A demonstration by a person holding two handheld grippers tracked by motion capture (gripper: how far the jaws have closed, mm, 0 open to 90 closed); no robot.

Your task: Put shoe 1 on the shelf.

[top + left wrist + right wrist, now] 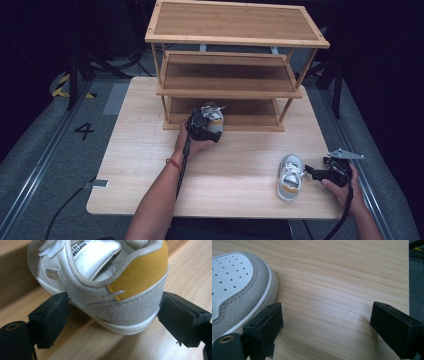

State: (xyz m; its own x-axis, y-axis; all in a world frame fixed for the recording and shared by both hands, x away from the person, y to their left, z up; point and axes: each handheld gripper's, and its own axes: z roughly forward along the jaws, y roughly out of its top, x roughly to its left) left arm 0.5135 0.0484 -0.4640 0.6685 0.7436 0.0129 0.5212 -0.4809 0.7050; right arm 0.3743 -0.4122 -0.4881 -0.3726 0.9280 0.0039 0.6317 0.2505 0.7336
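Wooden rack (227, 85) edge crowds the left gripper (113, 315) (released) around one shoe (112, 285); right gripper (325, 325) gapes.

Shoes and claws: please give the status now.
Left claw open around first shoe's heel, at the rack. Right claw open beside second shoe. Nothing in the way.

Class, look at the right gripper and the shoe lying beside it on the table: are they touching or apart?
Cannot tell. In the right gripper view the shoe's toe lies against the edge of one pad of the open right gripper, with no plain gap or contact.
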